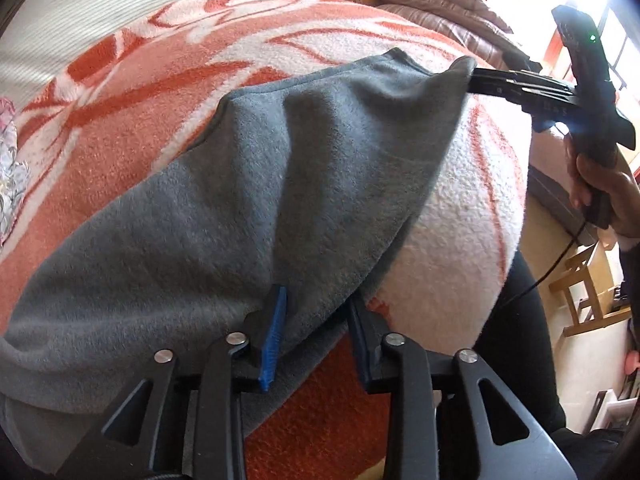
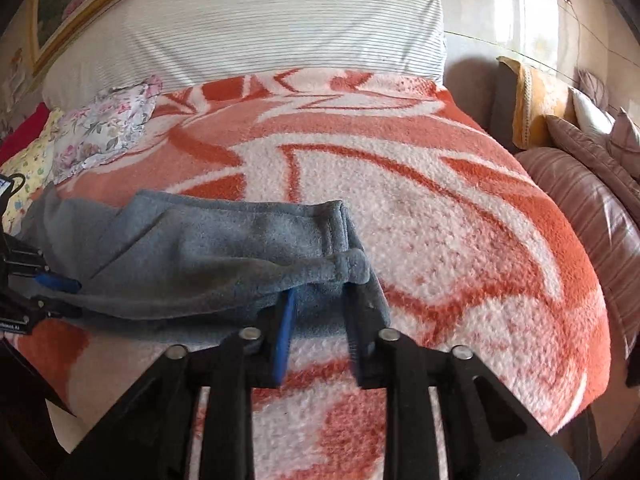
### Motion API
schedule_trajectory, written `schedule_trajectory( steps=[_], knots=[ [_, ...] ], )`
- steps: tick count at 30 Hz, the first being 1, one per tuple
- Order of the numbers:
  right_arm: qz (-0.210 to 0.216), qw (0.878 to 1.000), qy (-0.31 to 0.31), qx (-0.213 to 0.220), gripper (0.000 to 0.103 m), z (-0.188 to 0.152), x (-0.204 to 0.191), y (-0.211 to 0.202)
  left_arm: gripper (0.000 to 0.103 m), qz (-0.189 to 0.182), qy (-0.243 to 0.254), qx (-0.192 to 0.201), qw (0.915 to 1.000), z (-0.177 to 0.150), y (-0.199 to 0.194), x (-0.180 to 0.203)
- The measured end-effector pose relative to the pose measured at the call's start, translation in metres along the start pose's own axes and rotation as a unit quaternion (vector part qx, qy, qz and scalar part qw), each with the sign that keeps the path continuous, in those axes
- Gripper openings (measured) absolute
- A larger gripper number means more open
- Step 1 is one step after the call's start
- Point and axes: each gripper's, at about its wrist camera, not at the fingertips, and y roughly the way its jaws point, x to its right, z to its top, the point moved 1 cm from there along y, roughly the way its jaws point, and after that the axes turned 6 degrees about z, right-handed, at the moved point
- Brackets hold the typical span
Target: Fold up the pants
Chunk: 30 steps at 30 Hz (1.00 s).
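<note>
Grey fleece pants (image 1: pixel 248 184) lie across an orange and white blanket (image 1: pixel 132 92) on a bed. My left gripper (image 1: pixel 316 300) is shut on the near edge of the pants, cloth pinched between its blue pads. My right gripper (image 1: pixel 476 76) shows at the upper right of the left wrist view, shut on the far corner of the pants and holding it lifted. In the right wrist view the right gripper (image 2: pixel 320 304) clamps a bunched grey edge of the pants (image 2: pixel 208 248), and the left gripper (image 2: pixel 76 284) shows at the left edge holding the same cloth.
A striped pillow (image 2: pixel 280 28) lies at the head of the bed. Floral cloth (image 2: pixel 104 128) sits at the left. Brown striped cushions (image 2: pixel 592 184) lie to the right. A wooden chair (image 1: pixel 580 280) stands beside the bed.
</note>
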Motion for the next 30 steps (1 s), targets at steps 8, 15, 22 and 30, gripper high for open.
schedule_trajectory(
  steps=[8,15,22,30],
  knots=[
    [0.026,0.999,-0.003,-0.037,0.066,0.011,-0.079,-0.009,0.044,-0.009,-0.042,0.021,0.9989,-0.022,-0.033,-0.021],
    [0.037,0.995,-0.064,-0.065,0.068,0.021,-0.15,0.009,0.044,0.013,-0.106,0.034,0.9937,-0.053,-0.057,-0.069],
    [0.026,0.988,-0.126,-0.091,0.068,0.031,-0.211,0.033,0.044,0.042,-0.173,0.048,0.9828,-0.086,-0.077,-0.119],
    [0.039,0.975,-0.185,-0.117,0.073,0.032,-0.272,0.053,0.044,0.06,-0.224,0.06,0.971,-0.125,-0.092,-0.162]
  ],
)
